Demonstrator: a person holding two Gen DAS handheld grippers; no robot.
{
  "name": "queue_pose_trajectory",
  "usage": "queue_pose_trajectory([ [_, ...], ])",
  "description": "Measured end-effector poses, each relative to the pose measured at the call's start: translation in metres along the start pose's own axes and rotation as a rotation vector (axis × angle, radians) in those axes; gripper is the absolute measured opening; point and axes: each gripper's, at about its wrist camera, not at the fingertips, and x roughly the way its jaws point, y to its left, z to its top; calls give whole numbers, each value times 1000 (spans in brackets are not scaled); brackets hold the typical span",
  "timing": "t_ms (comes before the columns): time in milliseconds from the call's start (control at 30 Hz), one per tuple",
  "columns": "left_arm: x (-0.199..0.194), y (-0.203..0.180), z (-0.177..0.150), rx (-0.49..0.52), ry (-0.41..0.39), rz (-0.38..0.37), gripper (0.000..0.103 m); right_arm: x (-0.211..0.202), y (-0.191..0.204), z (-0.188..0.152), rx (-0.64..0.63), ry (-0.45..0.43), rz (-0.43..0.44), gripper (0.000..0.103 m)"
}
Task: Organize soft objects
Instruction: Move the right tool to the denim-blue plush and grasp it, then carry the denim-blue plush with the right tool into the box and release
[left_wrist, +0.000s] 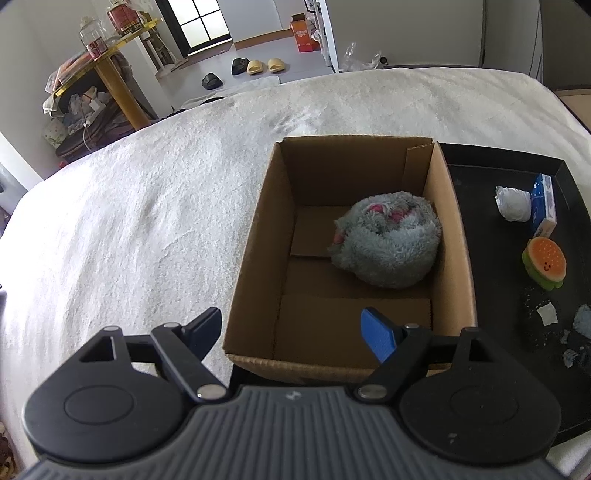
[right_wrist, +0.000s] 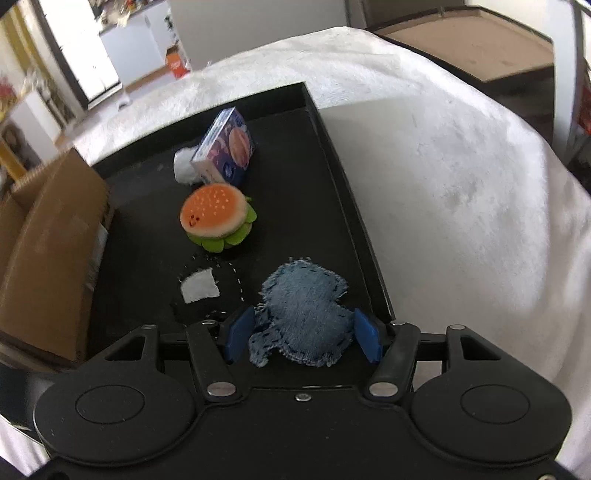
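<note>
The right hand-held gripper (right_wrist: 303, 341) straddles the denim pad (right_wrist: 303, 317) near on the tray (right_wrist: 343, 177), unclenched; soft and light, it looks best pinched mid-body, while the left (left_wrist: 295, 334) gapes empty.

I counted 1 cardboard box (left_wrist: 354, 236) holding 1 grey plush (left_wrist: 386, 242), and 1 black tray (right_wrist: 343, 177) carrying 1 burger toy (right_wrist: 216, 218), 1 carton (right_wrist: 225, 147), 1 denim pad (right_wrist: 304, 314) and 1 white wad (right_wrist: 183, 167).
</note>
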Motion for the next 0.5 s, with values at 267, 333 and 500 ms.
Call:
queue_pose_trajectory([
  [267, -1, 12, -2, -21, -4, 6, 81, -8, -4, -1, -4, -14, -1, 38],
  [333, -2, 15, -2, -27, -8, 1, 81, -13, -4, 0, 0, -22, 4, 38],
  [500, -4, 24, -4, -45, -17, -14, 81, -23, 2, 8, 8, -16, 60, 38],
])
